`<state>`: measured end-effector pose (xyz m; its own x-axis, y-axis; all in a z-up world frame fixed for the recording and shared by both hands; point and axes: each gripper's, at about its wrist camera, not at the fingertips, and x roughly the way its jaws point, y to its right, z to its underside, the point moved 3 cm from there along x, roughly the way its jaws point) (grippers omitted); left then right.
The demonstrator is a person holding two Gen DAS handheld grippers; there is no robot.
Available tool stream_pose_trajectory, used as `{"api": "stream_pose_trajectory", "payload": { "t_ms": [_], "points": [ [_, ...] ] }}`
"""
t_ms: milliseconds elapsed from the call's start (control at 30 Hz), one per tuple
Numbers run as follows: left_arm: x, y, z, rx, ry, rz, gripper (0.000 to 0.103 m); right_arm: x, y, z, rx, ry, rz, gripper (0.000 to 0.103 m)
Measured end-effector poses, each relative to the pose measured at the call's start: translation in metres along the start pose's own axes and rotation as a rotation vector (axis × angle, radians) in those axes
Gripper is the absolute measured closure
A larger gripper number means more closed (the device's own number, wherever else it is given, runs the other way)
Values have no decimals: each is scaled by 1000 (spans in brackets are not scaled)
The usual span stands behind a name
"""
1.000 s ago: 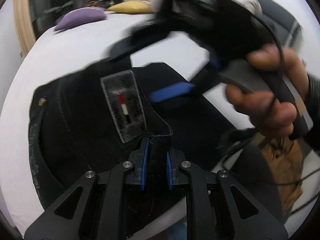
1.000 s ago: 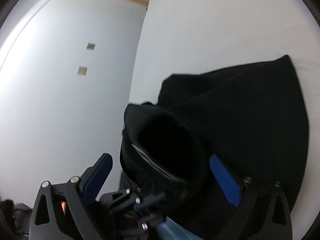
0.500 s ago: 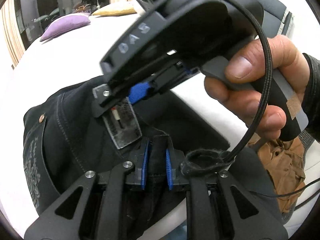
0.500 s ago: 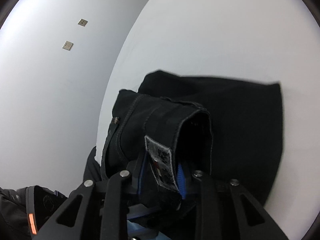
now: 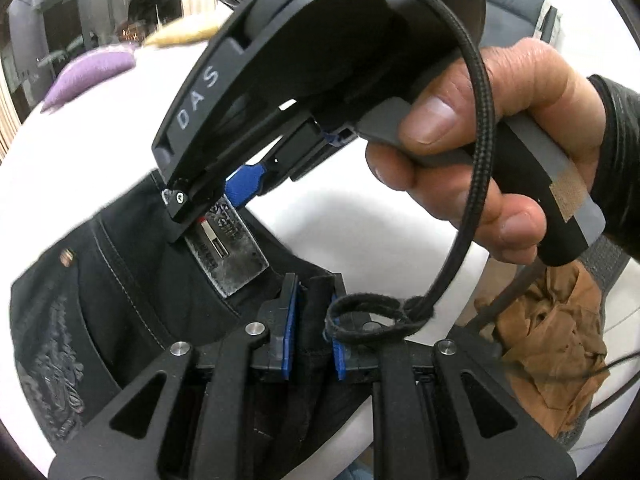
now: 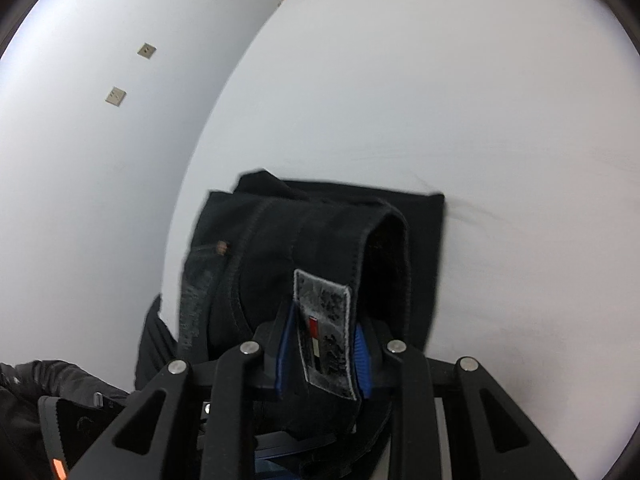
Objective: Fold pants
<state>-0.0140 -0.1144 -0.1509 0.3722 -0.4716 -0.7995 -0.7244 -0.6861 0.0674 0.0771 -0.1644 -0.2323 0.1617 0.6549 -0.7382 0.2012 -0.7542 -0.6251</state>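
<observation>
Black pants [image 5: 120, 288] lie bunched on a white bed [image 5: 352, 232], waistband towards me, with a grey label [image 5: 232, 252] sewn on it. My left gripper [image 5: 312, 344] is shut on a fold of the waistband just right of the label. A hand [image 5: 480, 120] holds my right gripper [image 5: 224, 200] above it, with its tips on the label's far end. In the right wrist view the right gripper [image 6: 324, 356] is shut on the waistband, and the label [image 6: 324, 320] sits between its blue pads [image 6: 286, 352]. The pants [image 6: 320, 232] hang forward onto the bed.
A purple cushion [image 5: 88, 76] and a yellow one [image 5: 184, 34] lie at the bed's far end. Crumpled brown paper [image 5: 552, 348] sits off the bed's right edge. A black cable [image 5: 476, 120] loops across my left fingers. The white bed [image 6: 440, 100] stretches beyond the pants, with pale floor [image 6: 80, 160] to its left.
The right gripper has gone from wide open around the waistband to shut on it at the label. It has come closer to the left gripper, and the pants have drawn together.
</observation>
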Motion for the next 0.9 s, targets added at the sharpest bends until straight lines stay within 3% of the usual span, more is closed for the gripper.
{"api": "stream_pose_trajectory", "payload": {
  "t_ms": [67, 133, 167, 233, 267, 300, 433, 567, 700, 800, 900],
  "points": [
    [13, -5, 3, -20, -29, 26, 88, 17, 17, 5, 36, -9, -17, 76],
    [7, -17, 5, -88, -29, 78, 83, 21, 24, 6, 87, 41, -94, 76],
    [6, -24, 4, -137, -48, 122, 75, 18, 27, 9, 101, 64, -131, 76],
    [-10, -40, 7, -270, -96, 228, 35, 13, 32, 15, 128, 86, -189, 64],
    [-19, -48, 9, -323, -104, 253, 9, 8, 34, 18, 143, 100, -193, 63],
    [-33, -59, 12, -385, -104, 271, 5, 3, 36, 20, 148, 116, -188, 63],
    [-75, -102, 23, -535, -150, 229, 5, -28, 43, 31, 184, 191, -93, 53],
    [-110, -150, 35, -648, -104, 185, 5, -51, 24, 36, 168, 265, -140, 53],
    [-128, -191, 42, -675, -47, 52, 5, -41, -15, 37, 68, 238, -196, 53],
    [-110, -217, 52, -679, -79, -98, 5, -11, -19, 40, 61, 155, -143, 54],
    [-58, -224, 61, -568, -265, -200, 5, 1, -8, 48, 73, 143, -142, 57]
  ]
}}
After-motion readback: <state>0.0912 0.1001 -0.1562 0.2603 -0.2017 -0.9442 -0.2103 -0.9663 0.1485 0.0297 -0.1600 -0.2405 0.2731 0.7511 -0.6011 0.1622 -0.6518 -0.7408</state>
